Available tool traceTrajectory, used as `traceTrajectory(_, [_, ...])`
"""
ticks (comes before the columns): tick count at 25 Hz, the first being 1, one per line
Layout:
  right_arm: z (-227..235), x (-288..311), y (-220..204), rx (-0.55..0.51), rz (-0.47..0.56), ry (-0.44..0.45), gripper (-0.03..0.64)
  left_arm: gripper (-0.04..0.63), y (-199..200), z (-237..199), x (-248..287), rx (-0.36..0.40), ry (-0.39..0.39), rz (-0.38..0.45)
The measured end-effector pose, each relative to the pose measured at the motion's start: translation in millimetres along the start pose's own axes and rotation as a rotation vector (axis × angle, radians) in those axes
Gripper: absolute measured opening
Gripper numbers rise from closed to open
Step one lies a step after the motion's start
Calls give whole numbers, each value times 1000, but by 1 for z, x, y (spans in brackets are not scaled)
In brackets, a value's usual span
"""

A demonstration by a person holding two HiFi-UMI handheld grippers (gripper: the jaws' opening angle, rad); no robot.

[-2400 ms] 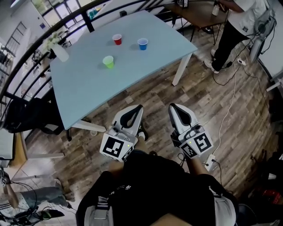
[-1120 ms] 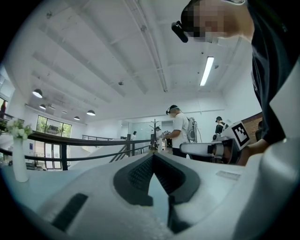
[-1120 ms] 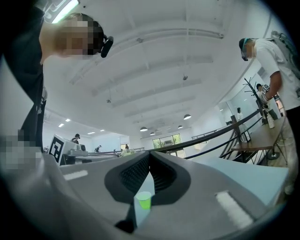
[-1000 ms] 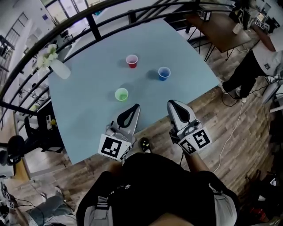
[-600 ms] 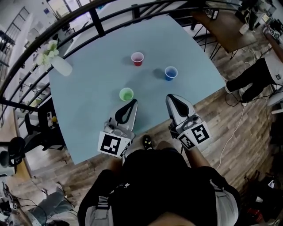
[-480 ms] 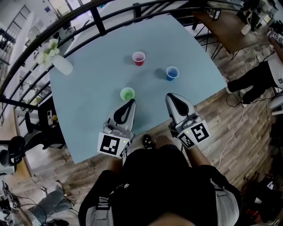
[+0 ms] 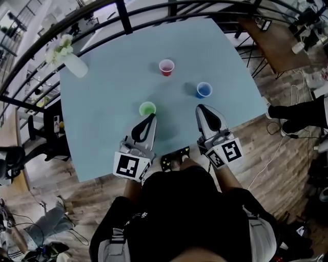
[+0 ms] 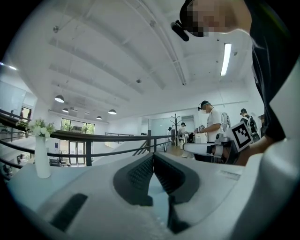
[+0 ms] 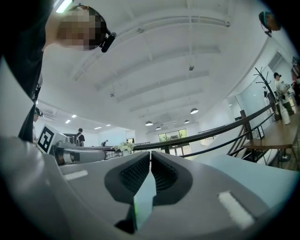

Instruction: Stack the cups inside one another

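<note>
The ribbed dark fingertips [image 8: 139,172] of the left gripper [image 7: 150,117] are pressing together at their ends with nothing pinched between them, and the same is showing in the right gripper view, where the right gripper [image 7: 201,108] is keeping its own dark pads [image 9: 136,176] closed on nothing. Both tools are pointing level across the near edge of a pale blue rectangular table [image 7: 102,107], side by side and well apart from each other. The left gripper's tip is sitting just beside a lime-green plastic cup [image 7: 147,108], on its near side; whether the two are touching cannot be told. The right gripper's tip is lying near a blue plastic cup [image 7: 204,90] but apart from it. A red plastic cup [image 7: 166,67] is standing farther back, toward the middle of the tabletop. All three cups are standing upright, mouths open upward, each alone and none nested in another. The person, wearing a black top [image 7: 189,210], is standing at the table's near edge, holding a gripper in each hand with forearms reaching forward, the square-marker cubes [image 7: 128,166] facing up. A white vase of pale flowers [image 7: 73,60] is resting at the table's far left corner, before a curved black metal railing [image 7: 123,15], with wood-plank flooring [image 7: 277,153] spreading to the right.
</note>
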State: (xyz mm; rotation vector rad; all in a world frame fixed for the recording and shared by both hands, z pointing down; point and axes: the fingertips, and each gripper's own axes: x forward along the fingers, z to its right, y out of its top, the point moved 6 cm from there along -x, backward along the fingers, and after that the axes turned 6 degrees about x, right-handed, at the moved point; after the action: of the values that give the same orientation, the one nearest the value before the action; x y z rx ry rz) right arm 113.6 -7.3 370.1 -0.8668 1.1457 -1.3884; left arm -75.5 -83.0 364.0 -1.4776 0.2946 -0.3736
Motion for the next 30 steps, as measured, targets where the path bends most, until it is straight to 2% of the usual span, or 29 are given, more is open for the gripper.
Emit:
traceTrajectory(9, [81, -3, -13, -38, -70, -59, 47, -8, -3, 10, 47, -5, 27, -37])
traceTrajectory(15, [123, 2, -36, -63, -142, -61, 90, -8, -2, 15, 65, -20, 81, -61])
traceTrajectory(20, [148, 13, -60, -85, -198, -67, 164, -8, -3, 18, 69, -5, 109, -92])
traceTrajectory(24, [168, 21, -78, -99, -242, -84, 185, -8, -5, 18, 70, 2, 145, -114])
traceTrajectory(27, [181, 27, -88, -104, -269, -103, 251, -8, -7, 17, 72, 2, 171, -120])
traceTrajectory(30, [191, 33, -97, -112, -301, -102, 282, -8, -8, 18, 75, -3, 188, -128])
